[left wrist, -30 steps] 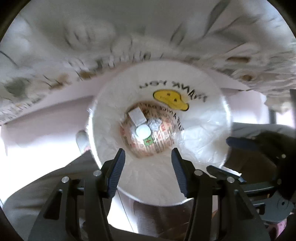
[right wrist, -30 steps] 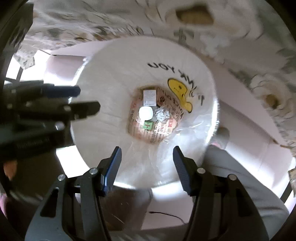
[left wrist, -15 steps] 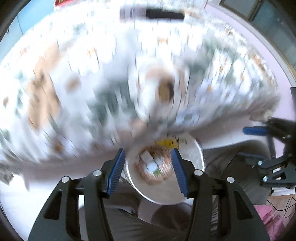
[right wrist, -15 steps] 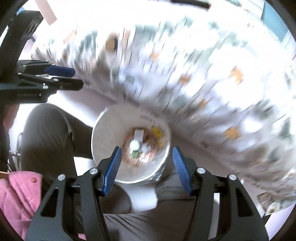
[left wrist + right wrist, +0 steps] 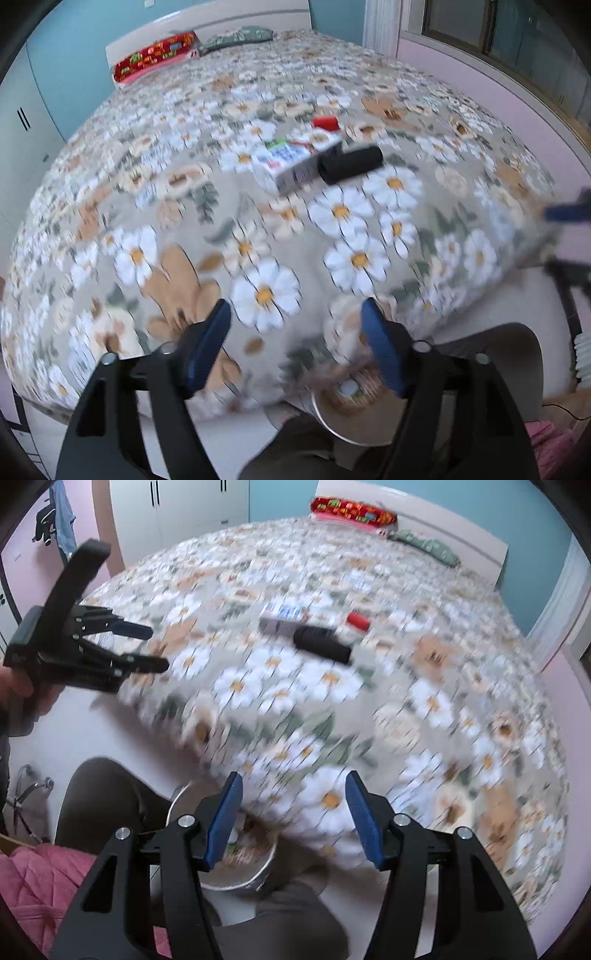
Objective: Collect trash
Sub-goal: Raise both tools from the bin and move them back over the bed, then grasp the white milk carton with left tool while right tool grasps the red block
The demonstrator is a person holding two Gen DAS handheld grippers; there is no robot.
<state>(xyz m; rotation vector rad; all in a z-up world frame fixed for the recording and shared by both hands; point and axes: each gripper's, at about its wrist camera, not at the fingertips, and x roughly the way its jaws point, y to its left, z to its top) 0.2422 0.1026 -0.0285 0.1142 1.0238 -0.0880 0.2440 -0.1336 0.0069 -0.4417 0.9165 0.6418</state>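
A floral bed cover carries a white and blue carton, a black cylinder and a small red item. The right wrist view shows the same carton, cylinder and red item. My left gripper hangs over the bed's near edge, its jaws opening with nothing between them. My right gripper does likewise, empty. A lined bin with scraps inside stands on the floor below both grippers, partly hidden. The left gripper also shows at the left of the right wrist view.
A red pillow and a green pillow lie at the headboard. A white wardrobe stands beyond the bed. A person's dark-trousered legs flank the bin. A pink garment lies at the lower left.
Both grippers have risen from just over the bin to above the bed's edge, and both views have tipped up onto the bed. The jaws of both stand wider than before.
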